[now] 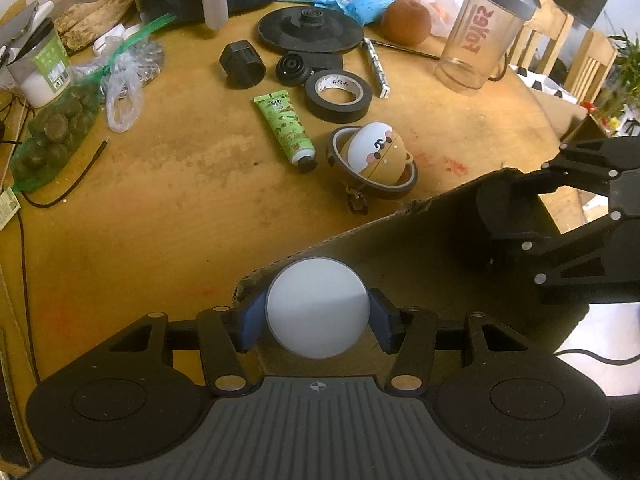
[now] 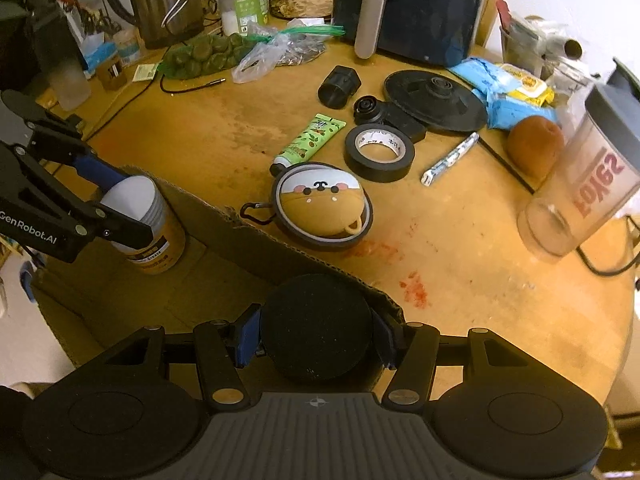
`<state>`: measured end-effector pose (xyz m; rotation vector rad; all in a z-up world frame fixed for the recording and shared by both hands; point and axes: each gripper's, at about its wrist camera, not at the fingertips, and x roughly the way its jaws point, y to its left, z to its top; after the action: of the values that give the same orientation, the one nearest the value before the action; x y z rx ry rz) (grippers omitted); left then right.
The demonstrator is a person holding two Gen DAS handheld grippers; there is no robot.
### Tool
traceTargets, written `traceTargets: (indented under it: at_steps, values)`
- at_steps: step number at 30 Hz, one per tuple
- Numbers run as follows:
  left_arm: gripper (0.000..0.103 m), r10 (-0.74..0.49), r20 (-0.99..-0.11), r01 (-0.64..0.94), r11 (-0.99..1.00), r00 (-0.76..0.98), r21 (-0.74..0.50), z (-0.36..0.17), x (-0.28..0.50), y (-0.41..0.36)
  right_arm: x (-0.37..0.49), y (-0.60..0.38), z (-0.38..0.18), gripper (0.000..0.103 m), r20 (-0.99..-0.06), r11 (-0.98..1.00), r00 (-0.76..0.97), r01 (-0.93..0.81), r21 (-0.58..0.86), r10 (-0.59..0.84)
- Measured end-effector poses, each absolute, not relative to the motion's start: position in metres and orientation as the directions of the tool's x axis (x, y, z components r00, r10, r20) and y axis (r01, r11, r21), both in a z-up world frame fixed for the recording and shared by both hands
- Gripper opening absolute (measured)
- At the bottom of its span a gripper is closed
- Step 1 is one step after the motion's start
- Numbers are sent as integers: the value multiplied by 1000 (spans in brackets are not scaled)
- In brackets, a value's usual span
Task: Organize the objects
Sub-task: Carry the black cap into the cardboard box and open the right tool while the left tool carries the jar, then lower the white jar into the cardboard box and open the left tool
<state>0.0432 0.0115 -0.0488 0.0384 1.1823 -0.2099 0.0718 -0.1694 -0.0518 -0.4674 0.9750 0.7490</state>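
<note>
The left gripper (image 1: 317,314) clamps a white-lidded can (image 1: 317,307) over the cardboard box (image 1: 420,248) (yellow label showing from the right wrist view). The right gripper (image 2: 316,334) squeezes a black tub (image 2: 316,330) just inside the box's far wall.

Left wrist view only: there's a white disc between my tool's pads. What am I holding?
Observer: A can with a white lid and a yellow label, side-on in the right wrist view. The left tool holds it inside the cardboard box.
Operator: Right tool?
Observer: The right tool is clamped on a round black object, with blue pads on both sides.
Operator: Is the kettle for that black base around?
Observer: Yes, a steel kettle stands at the back left, out of your frame.
</note>
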Motion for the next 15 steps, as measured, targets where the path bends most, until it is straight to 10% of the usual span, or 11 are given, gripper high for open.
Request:
traceTargets:
  at_steps: [9, 15]
  values:
    - [54, -132, -927, 171, 982, 352, -75, -49, 45, 10, 76, -169, -51, 63, -873, 659, 326, -752, -6, 364]
    - [54, -154, -911, 164, 982, 381, -98, -37, 45, 12, 74, -179, -38, 86, -850, 669, 283, -736, 104, 444]
